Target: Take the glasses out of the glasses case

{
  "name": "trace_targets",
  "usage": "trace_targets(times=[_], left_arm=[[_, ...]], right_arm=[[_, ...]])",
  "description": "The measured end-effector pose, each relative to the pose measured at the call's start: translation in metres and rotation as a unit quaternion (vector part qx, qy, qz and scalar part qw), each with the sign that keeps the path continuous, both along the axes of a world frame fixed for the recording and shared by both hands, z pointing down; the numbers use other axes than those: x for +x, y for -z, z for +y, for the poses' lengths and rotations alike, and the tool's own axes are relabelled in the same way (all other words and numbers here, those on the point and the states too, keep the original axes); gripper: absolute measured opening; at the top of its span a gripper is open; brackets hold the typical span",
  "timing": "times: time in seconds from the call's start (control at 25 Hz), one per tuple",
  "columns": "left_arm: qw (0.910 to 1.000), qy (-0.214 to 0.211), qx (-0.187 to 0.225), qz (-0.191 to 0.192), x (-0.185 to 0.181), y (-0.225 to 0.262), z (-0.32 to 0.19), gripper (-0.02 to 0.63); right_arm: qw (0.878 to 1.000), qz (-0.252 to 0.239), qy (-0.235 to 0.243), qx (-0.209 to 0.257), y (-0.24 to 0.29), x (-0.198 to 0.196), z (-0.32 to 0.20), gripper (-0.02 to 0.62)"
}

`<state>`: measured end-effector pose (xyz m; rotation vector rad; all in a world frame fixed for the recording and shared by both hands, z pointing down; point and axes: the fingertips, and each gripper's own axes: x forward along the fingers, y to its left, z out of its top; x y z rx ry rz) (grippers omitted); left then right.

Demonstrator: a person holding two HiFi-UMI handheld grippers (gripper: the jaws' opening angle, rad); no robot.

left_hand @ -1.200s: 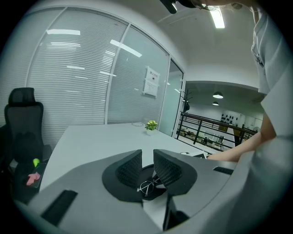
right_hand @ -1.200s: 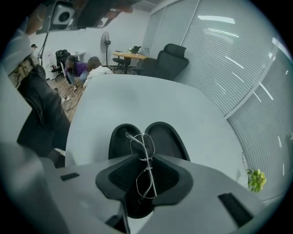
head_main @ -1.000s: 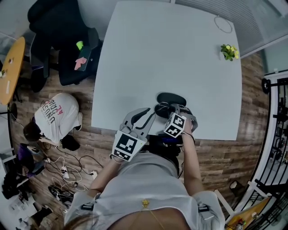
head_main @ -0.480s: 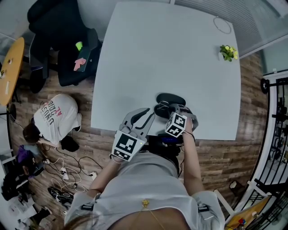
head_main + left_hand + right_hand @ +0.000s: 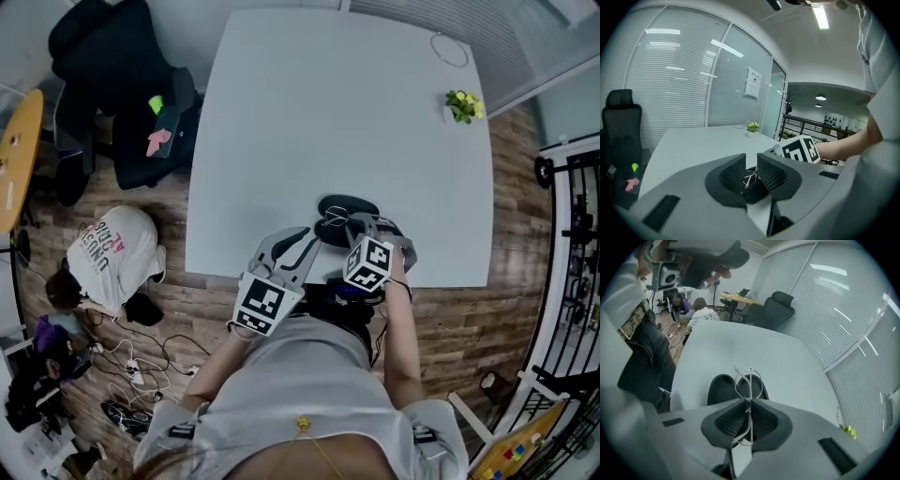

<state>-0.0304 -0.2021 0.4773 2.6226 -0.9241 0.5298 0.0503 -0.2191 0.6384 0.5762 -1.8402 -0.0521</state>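
Only the right gripper view shows the grasp. The right hand-held gripper (image 5: 749, 401) has its pads pressed together on the thin metal glasses (image 5: 749, 380), and the rims stick out past the jaw tips, over the open black glasses case (image 5: 723, 389). The head view gives just the case as two dark ovals (image 5: 349, 206) near the front edge of the pale counter (image 5: 328, 112); the wire frame is too fine to make out there. In the left gripper view, the left hand-held gripper (image 5: 751, 161) has its jaws a little apart and holds nothing, and we see the glasses and case beyond the gap.

Compared with a second ago, we find little changed. Both grippers keep their places at the counter's near edge, and the head camera's framing has shifted slightly.

Both forearms reach forward from the body. The left gripper (image 5: 302, 242) angles in towards the case from just beside the right gripper.
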Motion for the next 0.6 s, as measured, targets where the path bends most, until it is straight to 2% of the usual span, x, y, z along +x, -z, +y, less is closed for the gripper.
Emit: trace_targets(times=[0.6], left_arm=[[0.9998,-0.015,0.013,0.006,0.011,0.005,0.001,0.089]], right_arm=[[0.998,-0.013,0.007,0.062,0.093,0.0,-0.002,0.044]])
